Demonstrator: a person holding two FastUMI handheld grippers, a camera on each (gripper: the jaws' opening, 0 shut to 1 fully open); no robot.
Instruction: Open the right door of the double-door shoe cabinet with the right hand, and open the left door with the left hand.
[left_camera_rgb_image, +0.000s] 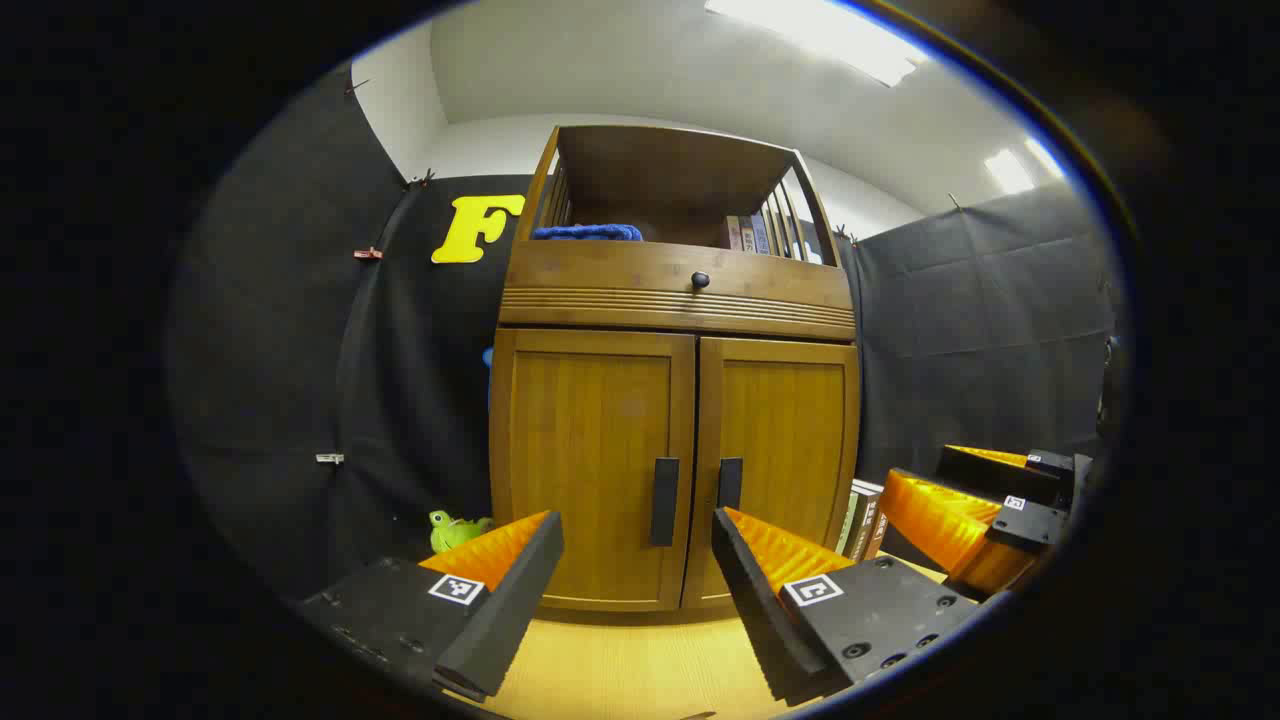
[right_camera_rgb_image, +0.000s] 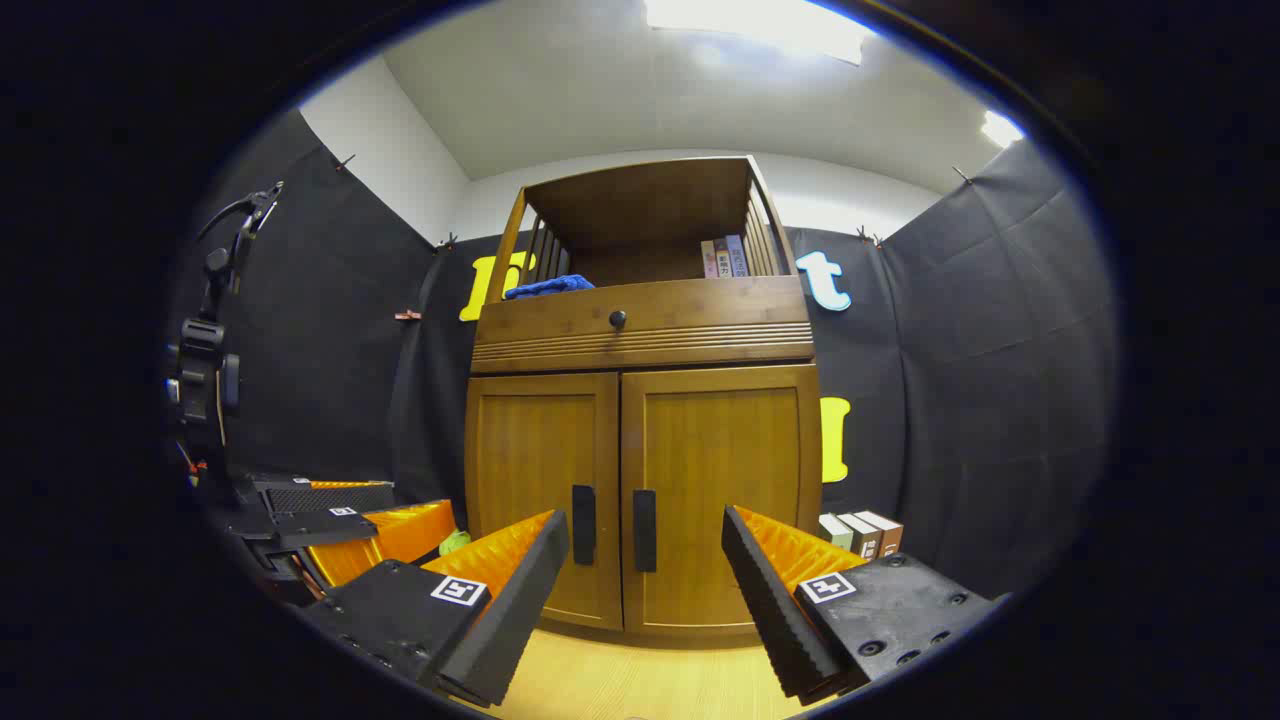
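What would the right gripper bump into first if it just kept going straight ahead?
Probably the cabinet's right door, near its dark handle. The right gripper is open, both doors look closed, and nothing seems to lie between, though depth is uncertain.

A blue cloth (left_camera_rgb_image: 588, 232) lies at the left end of the open top shelf (left_camera_rgb_image: 672, 192); a few books (left_camera_rgb_image: 748, 233) stand at its right end. On the wooden floor (left_camera_rgb_image: 620, 670), a green toy (left_camera_rgb_image: 452, 528) sits by the black cloth wall (left_camera_rgb_image: 985, 320), and 3 boxes (right_camera_rgb_image: 861, 533) stand at the opposite side.
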